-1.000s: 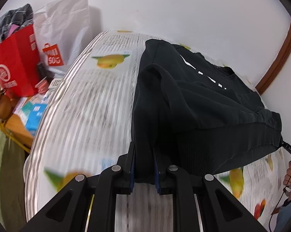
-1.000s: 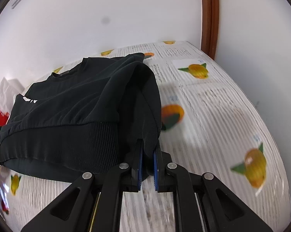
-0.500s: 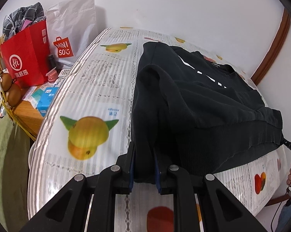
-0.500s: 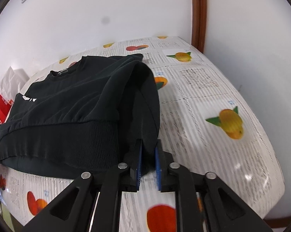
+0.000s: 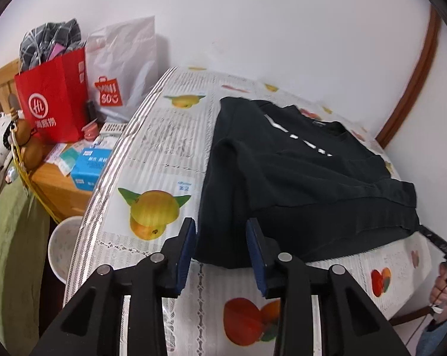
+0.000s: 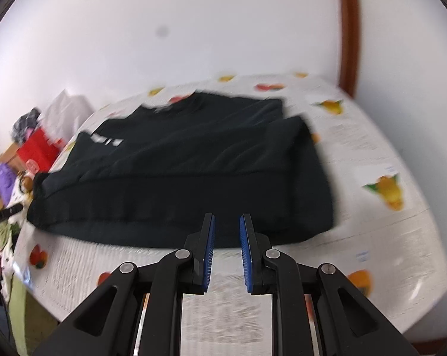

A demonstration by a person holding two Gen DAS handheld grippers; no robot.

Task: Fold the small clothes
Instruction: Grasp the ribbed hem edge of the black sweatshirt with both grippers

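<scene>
Far left in the left wrist view: green fabric [image 5: 12,237], a pale speckled bowl [image 5: 63,247] down beside the table edge, a wooden side table [image 5: 60,187] crowded with blue and white cartons [image 5: 90,167]. Behind these, a glossy red paper bag [image 5: 52,103] stuffed with grey checked cloth [image 5: 49,40], and next to it a crinkled white plastic bag [image 5: 125,68] bearing a red logo, both against a plain white wall [image 5: 253,23]. Further right, a rounded table [image 5: 152,136] under a shiny ribbed cover printed with newsprint text and bright fruit. On it, toward the right half, lying flat: a black sweatshirt [image 5: 297,172], soft matte knit with ribbed hem and white chest lettering, sleeve folded in over the body. Left gripper [image 5: 222,238] low at the near edge, blue pads parted narrowly after just opening, sweatshirt corner between them but not pinched. At the far right, a curved brown wooden trim [image 5: 413,86] and a person's hand [image 5: 441,284] on a dark handle. In the blurred right wrist view, same sweatshirt [image 6: 193,166] spread across the cover; right gripper [image 6: 226,237] with ridged blue pads a slim gap apart, also just opened, cloth edge beyond the tips and nothing clamped; white wall and brown trim [image 6: 348,29] behind.
</scene>
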